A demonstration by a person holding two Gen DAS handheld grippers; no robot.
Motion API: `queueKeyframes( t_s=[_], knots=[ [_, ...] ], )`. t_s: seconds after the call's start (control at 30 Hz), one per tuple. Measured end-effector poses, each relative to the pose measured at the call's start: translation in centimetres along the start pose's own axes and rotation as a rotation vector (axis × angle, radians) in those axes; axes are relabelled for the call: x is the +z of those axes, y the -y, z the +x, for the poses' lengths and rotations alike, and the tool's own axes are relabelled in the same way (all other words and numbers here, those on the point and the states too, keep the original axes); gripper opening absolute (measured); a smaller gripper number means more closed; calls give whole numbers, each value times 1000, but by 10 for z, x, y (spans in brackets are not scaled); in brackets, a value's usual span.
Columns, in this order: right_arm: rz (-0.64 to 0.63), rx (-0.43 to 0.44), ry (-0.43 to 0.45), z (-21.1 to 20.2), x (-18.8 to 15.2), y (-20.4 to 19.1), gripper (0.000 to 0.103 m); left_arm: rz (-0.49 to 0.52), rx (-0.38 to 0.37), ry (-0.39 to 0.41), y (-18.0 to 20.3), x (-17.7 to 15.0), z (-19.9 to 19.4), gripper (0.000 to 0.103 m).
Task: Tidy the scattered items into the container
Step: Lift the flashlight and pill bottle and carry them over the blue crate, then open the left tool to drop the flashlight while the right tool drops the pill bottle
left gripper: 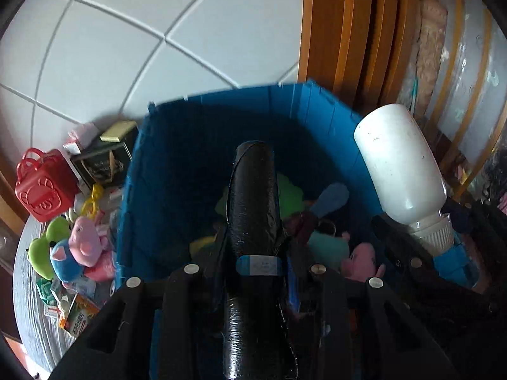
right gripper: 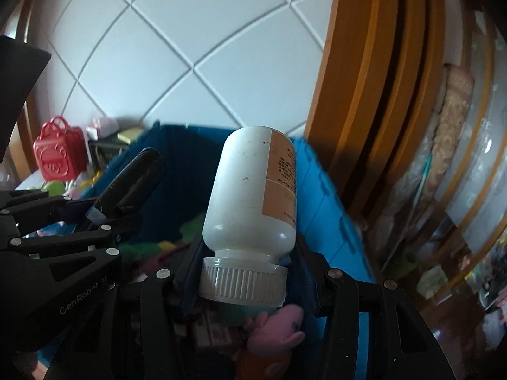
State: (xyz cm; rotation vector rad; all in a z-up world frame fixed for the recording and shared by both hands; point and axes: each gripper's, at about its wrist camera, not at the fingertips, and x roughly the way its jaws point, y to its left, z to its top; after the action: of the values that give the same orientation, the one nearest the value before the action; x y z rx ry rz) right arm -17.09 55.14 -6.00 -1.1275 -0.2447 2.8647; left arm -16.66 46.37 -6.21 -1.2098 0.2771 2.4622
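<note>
Over the blue bin (left gripper: 202, 164), we see both claws carrying their loads side by side. The left claw (left gripper: 253, 253) is pinching a black wrapped cylinder (left gripper: 253, 196), whose long axis runs straight ahead along the fingers, its rounded free end pointing out over the bin's interior. The right claw (right gripper: 242, 280) is clamped on the ribbed cap of a white bottle (right gripper: 250, 190); the bottle's long axis also runs forward from the claw, base away from us and leaning slightly to the right, above the bin's right wall.

From the left wrist we get the fuller look into the bin, where plush toys already lie: a green one (left gripper: 288, 194), a pink one (left gripper: 361, 258) and others in the shadows. The same view shows what remains on the grey worktop (left gripper: 31, 310) to the left of the bin: a red plastic case (left gripper: 44, 186), a pink pig plush (left gripper: 87, 236), a blue plush (left gripper: 65, 261), a green plush (left gripper: 42, 253) and small cartons. It shows the bottle only as a plain white body at the right edge.

From the right wrist we alone see the bottle's orange label (right gripper: 280, 177) with small print, turned to the right, and the left claw from the side, the black cylinder slanting up to the right over the bin's near-left wall. A pink plush (right gripper: 279, 326) lies just below the cap.
</note>
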Motion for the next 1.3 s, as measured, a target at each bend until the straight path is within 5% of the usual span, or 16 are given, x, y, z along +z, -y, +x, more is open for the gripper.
queueKeyframes(
  t_s=[0.13,0.27,0.63,0.97,1.3],
  knots=[
    [-8,38,-197,52,-12,25,51,17,17,-137,8,-6,41,31],
    [-26,78,-341,74,-23,31,51,58,47,-194,21,-14,57,31],
    [-114,46,-398,84,-37,36,51,92,18,-305,34,-22,82,31],
    [-90,16,-411,80,-29,17,51,101,42,-266,29,-20,65,66],
    [-87,3,-409,74,-28,12,55,106,32,-274,29,-27,63,71]
  ],
)
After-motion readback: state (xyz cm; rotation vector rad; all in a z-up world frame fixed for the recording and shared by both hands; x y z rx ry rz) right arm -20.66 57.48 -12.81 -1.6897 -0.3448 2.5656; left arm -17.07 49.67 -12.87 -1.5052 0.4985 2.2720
